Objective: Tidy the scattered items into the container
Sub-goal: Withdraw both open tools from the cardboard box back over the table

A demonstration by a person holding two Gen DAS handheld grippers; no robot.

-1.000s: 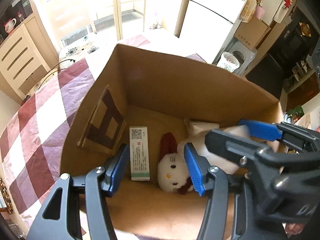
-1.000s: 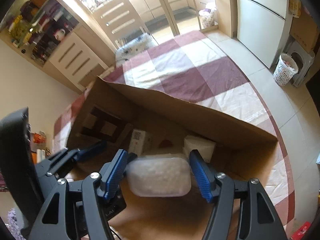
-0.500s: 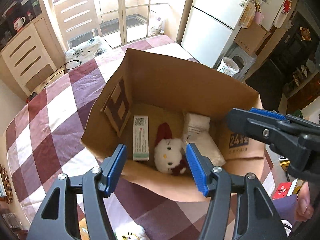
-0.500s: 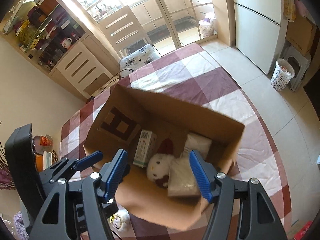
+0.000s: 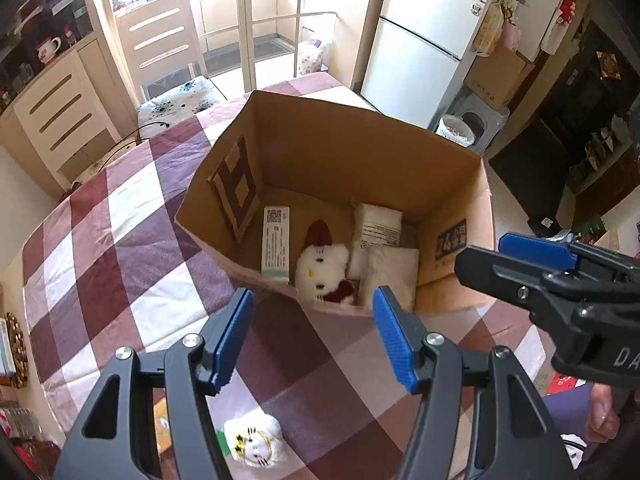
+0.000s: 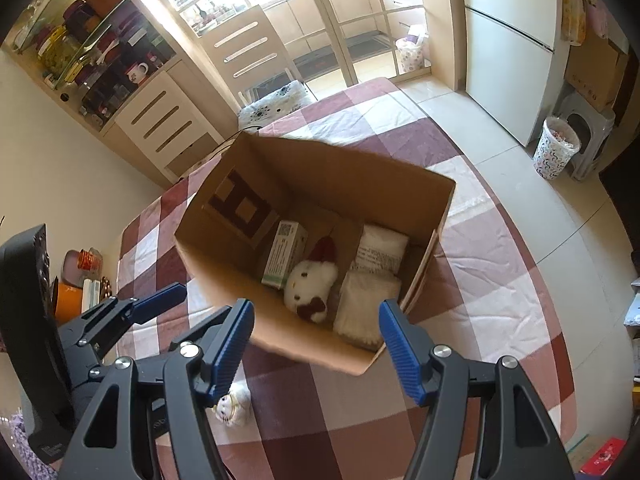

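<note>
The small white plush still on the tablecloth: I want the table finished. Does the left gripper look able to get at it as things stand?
Probably yes. The left gripper is open and empty, and the small white plush lies on the tablecloth just below it, apart from the cardboard box. Nothing lies between them.

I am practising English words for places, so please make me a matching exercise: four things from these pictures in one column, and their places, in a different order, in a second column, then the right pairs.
Things
1. green-and-white carton
2. red-bow cat plush
3. small white cat plush
4. white packets

Places
A. on the checked cloth, outside the cardboard box, near the left gripper
B. in the box, along its right-hand side
C. in the box, between the carton and the packets
D. in the box, beside the folded-in flap

Pairs: 1-D, 2-C, 3-A, 4-B
</note>
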